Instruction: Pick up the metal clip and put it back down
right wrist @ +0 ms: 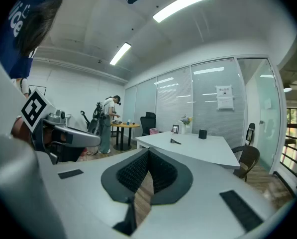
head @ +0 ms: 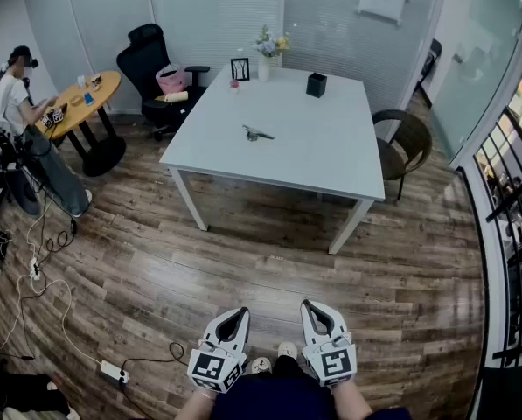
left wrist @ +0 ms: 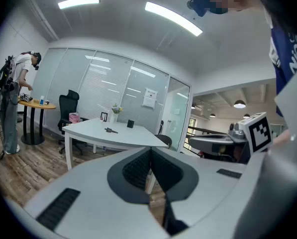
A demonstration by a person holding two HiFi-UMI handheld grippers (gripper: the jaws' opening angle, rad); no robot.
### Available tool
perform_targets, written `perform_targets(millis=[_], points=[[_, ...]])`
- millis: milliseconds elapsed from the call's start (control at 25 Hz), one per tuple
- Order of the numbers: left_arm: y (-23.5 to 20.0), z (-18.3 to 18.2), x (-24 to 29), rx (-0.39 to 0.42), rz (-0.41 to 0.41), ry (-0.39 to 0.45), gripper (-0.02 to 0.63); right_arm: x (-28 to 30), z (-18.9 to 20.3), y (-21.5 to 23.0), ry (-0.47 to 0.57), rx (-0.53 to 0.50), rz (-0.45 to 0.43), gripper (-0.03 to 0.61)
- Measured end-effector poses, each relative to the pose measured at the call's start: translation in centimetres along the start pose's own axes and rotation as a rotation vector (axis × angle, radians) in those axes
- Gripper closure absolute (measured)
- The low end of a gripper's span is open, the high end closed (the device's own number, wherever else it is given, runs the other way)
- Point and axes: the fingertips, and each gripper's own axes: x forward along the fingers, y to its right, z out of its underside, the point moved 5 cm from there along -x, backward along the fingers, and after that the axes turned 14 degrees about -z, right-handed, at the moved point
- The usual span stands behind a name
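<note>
The metal clip (head: 256,133) lies near the middle of the white table (head: 330,160), far ahead of me. In the left gripper view the clip (left wrist: 110,130) is a small dark shape on the tabletop, and the right gripper view shows the clip (right wrist: 175,141) the same way. My left gripper (head: 240,311) and right gripper (head: 309,304) hang low over the wooden floor close to my body, side by side. Both are shut with nothing between their jaws. The left gripper (left wrist: 149,151) and right gripper (right wrist: 148,152) point towards the table from a distance.
On the table's far side stand a vase of flowers (head: 267,57), a picture frame (head: 240,68) and a black cup (head: 316,84). A brown chair (head: 405,143) is at the right, a black office chair (head: 151,64) at the left. A person (head: 20,112) stands by a round yellow table (head: 79,103). Cables (head: 42,261) cross the floor.
</note>
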Motion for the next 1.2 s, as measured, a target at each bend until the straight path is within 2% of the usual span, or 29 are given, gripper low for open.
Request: perform_targets(millis=[160,360,400,480,520,560,600,640,760,840,1000,1200], points=[[1.0,0.7,-0.4,0.003,0.005,-0.003,0.611,-0.9,0.6,0.1,0.013,-0.01,0.01,0.571],[1.8,0.4,-0.4,-0.013,0.016,0.005,0.609,-1.6,0.9,0.6,0.015,0.052,-0.011,0.569],[1.9,0.4,-0.4,-0.022,0.024,0.006,0.602,-1.7,1.0,0.8,0.017,0.062,-0.01,0.569],[2.4,0.4,-0.4,-0.043,0.051,0.002,0.528,-1.9,1.0,1.0,0.021,0.068,-0.01,0.556],[2.6,0.4,-0.4,-0.055,0.068,-0.001,0.477,-2.0,1.0,1.1,0.024,0.073,-0.02,0.52],[3.0,0.4,-0.5,-0.064,0.08,-0.004,0.432,-2.1,1.0,1.2,0.027,0.079,-0.035,0.397],[3.3,0.5,-0.5,-0.067,0.088,-0.009,0.389,-2.2,1.0,1.2,0.031,0.081,-0.049,0.306],[3.5,0.6,-0.5,-0.064,0.092,-0.017,0.345,-2.3,1.0,1.3,0.035,0.08,-0.058,0.283],[3.9,1.2,-0.4,-0.048,0.097,-0.053,0.271,-2.5,1.1,1.5,0.028,0.072,-0.066,0.218],[4.1,1.4,-0.3,-0.048,0.088,-0.058,0.244,-2.5,1.3,1.7,0.016,0.074,-0.074,0.194],[4.7,1.3,0.2,-0.053,0.082,-0.07,0.236,-2.5,1.6,2.6,-0.001,0.066,-0.101,0.193],[5.9,1.2,1.3,0.0,0.027,-0.072,0.239,-2.7,1.6,4.7,0.004,0.06,-0.119,0.195]])
